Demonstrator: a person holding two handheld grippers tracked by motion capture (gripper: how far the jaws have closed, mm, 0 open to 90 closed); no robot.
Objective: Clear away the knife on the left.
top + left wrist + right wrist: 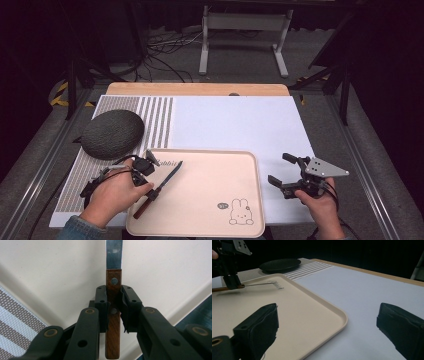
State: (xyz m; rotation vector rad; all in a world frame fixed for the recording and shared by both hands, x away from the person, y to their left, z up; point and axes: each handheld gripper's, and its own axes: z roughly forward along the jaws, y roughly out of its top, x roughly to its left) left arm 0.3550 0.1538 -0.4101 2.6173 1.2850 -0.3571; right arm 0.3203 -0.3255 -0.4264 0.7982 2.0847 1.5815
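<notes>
Here, a knife (161,187) with a brown wooden handle lies over the left part of a cream tray (215,175), blade pointing up and away toward the tray's far rim. In the left gripper view the blade (114,253) is cut off by the top edge. The left gripper (151,191) is clamped on the handle (113,322), jaws pressed against both sides. The right gripper (281,172) hovers over the white mat (240,120) just right of the tray, jaws wide apart, holding nothing. A dark round cushion (113,134) sits beyond the tray.
</notes>
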